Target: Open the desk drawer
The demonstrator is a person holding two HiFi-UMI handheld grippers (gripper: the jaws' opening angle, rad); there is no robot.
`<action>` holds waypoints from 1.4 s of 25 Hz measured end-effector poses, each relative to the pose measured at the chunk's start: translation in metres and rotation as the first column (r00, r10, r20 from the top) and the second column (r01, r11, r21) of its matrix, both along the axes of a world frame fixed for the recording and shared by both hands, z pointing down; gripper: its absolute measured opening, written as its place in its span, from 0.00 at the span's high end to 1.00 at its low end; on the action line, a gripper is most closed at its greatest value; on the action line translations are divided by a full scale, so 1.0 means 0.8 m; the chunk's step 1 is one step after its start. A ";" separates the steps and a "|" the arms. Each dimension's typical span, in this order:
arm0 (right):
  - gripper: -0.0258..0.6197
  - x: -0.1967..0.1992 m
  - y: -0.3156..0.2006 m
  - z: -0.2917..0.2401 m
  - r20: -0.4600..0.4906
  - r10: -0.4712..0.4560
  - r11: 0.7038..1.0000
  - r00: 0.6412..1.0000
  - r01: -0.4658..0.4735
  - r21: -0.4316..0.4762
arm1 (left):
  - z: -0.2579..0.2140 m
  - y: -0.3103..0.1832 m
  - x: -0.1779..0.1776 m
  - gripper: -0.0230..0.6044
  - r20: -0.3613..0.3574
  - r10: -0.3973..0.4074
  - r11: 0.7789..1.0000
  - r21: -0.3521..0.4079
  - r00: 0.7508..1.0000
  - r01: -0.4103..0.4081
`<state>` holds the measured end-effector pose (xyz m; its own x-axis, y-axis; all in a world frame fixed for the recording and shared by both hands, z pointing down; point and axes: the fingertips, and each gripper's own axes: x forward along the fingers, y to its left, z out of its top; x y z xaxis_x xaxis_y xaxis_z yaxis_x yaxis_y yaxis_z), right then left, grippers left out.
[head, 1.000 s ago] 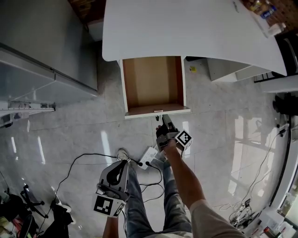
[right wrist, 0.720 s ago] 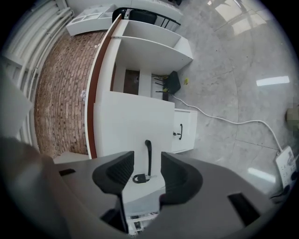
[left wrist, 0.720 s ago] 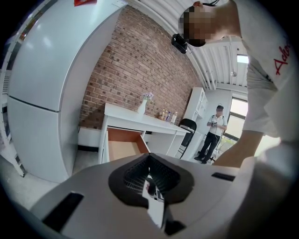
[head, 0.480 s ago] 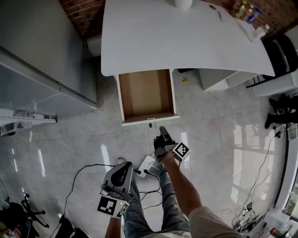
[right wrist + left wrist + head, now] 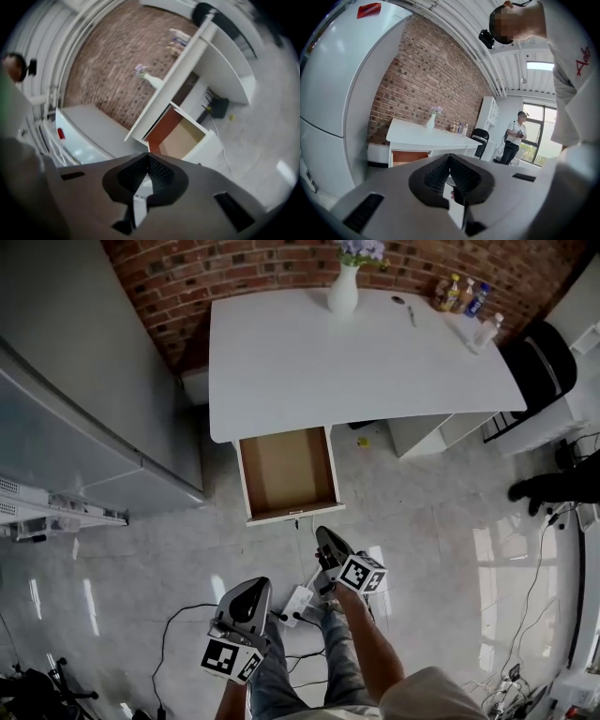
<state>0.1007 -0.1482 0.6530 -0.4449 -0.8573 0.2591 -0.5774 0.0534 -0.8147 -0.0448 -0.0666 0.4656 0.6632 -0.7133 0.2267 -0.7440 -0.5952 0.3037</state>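
The white desk (image 5: 356,352) stands against a brick wall, and its drawer (image 5: 288,474) is pulled out, showing a bare brown inside. The white drawer front (image 5: 295,515) faces me. My right gripper (image 5: 322,534) hangs a short way in front of the drawer front, apart from it, shut with nothing between its jaws. My left gripper (image 5: 254,585) sits lower left above my leg, also shut and holding nothing. In the right gripper view the closed right gripper (image 5: 149,158) points at the open drawer (image 5: 183,133). In the left gripper view the drawer (image 5: 410,158) shows beyond the shut left gripper (image 5: 450,157).
A large grey cabinet (image 5: 75,390) fills the left side. On the desk are a vase (image 5: 343,292) and bottles (image 5: 464,294). A black chair (image 5: 539,357) is at right. A power strip (image 5: 298,600) and cables lie by my feet. A person (image 5: 513,140) stands far off.
Both grippers have risen and drawn back from the drawer. The right gripper has rolled and its jaws have come together. More of the desk and the brick wall now shows.
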 end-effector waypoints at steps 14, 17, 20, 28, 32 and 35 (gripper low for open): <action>0.93 -0.040 0.033 -0.331 -0.743 -0.016 0.841 0.669 0.411 0.351 | -0.173 -0.033 0.040 0.94 0.028 0.036 0.977 0.208 0.999 -0.041; 0.93 -0.044 0.038 -0.390 -0.784 0.022 0.814 0.620 0.444 0.375 | -0.220 -0.046 0.038 0.94 0.030 0.027 0.963 0.267 0.999 -0.033; 0.93 -0.044 0.032 -0.436 -0.781 0.058 0.793 0.622 0.447 0.414 | -0.255 -0.059 0.038 0.94 0.032 0.015 0.948 0.318 0.999 -0.024; 0.93 -0.034 0.025 -0.490 -0.772 0.111 0.774 0.626 0.433 0.463 | -0.291 -0.065 0.050 0.94 0.042 0.016 0.933 0.358 0.999 -0.030; 0.93 -0.039 0.021 -0.493 -0.777 0.109 0.777 0.620 0.434 0.455 | -0.287 -0.069 0.049 0.94 0.055 0.026 0.938 0.344 0.998 -0.044; 0.93 -0.040 0.013 -0.499 -0.777 0.112 0.774 0.619 0.436 0.459 | -0.288 -0.078 0.046 0.94 0.051 0.016 0.939 0.342 0.999 -0.032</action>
